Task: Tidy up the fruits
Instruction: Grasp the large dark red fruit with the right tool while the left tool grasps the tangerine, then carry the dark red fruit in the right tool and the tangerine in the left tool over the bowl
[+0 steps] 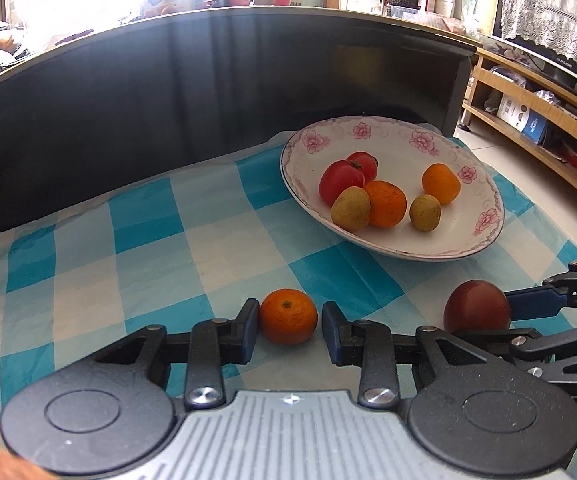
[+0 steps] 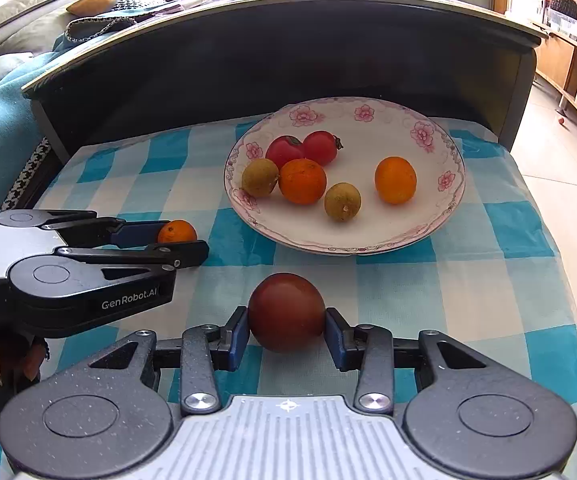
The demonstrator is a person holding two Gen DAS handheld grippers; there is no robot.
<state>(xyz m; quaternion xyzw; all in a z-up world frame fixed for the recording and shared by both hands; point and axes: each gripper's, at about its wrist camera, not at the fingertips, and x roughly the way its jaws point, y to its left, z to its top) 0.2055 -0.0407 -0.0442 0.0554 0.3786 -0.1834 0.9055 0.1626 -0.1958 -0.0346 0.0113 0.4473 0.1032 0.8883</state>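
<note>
Two claws at fruit beside the plate

Left claw (image 1: 289, 326) brackets an orange (image 1: 287, 316), a gap at one pad. Right claw (image 2: 285, 330) clamps a dark fruit (image 2: 286, 312); plate (image 2: 368, 120) ahead.

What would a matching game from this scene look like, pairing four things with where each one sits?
Things:
1. small orange
2. dark red fruit
3. two red tomatoes
4. flowered plate

Places:
A. at the back of the plate, side by side
B. on the checked cloth, beyond both grippers
C. between the fingers of the left gripper
D. between the fingers of the right gripper

Pairs: 1-C, 2-D, 3-A, 4-B
</note>
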